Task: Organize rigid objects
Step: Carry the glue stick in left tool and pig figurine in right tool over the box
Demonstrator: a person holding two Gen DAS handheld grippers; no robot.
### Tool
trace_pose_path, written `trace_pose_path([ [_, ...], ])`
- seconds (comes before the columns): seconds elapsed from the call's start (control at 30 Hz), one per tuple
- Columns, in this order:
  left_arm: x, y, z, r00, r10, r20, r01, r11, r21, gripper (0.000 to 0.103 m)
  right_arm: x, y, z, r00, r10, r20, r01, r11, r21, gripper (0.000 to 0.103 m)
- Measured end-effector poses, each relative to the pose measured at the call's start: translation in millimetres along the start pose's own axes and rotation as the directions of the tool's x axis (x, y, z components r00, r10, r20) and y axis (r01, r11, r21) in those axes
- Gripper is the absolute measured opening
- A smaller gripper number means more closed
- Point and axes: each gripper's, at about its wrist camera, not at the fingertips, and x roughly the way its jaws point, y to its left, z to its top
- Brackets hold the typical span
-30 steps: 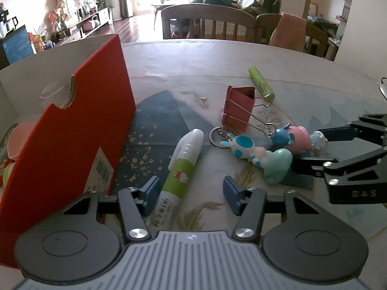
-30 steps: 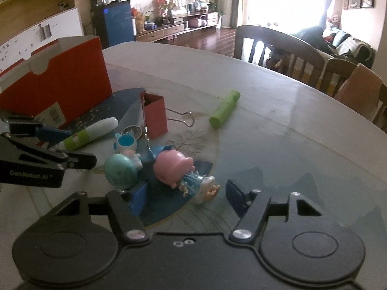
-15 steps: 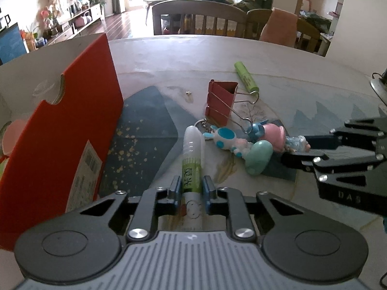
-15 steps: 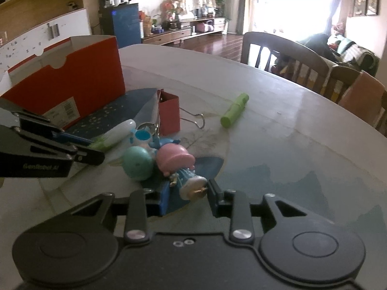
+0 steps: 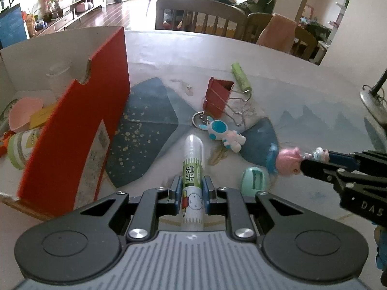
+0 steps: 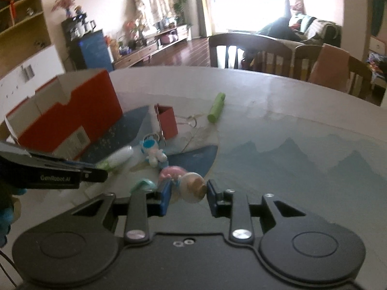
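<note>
You are clamping the left gripper [image 5: 191, 191] on the glue stick [image 5: 192, 169], while the right gripper [image 6: 186, 194], whose jaws have just been closing, is pinching the pink figurine [image 6: 183, 186]. Both are hanging clear of the table [image 5: 302, 91], presumably bound for the red box [image 5: 79, 125] alongside.

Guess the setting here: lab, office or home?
Most likely a home, an open dining and living room. The work is on a dining table with wooden chairs behind it, and a sofa sits further back by a bright window.
</note>
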Motion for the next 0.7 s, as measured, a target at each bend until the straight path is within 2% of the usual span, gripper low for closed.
trace_pose_path([
  [0.2, -22.7, 2.4, 2.5, 0.999, -0.03, 0.017, 0.03, 1.0, -0.009, 0.017, -16.8, 11.5, -2.3, 0.999, -0.036, 0.018, 0.036, 0.999, -0.016, 0.024],
  [0.7, -73.2, 13.5, 4.6, 0.99, -0.122, 0.073, 0.122, 0.992, -0.006, 0.017, -65.6, 49.2, 13.4, 0.993, -0.048, 0.106, 0.047, 0.999, 0.007, 0.024],
])
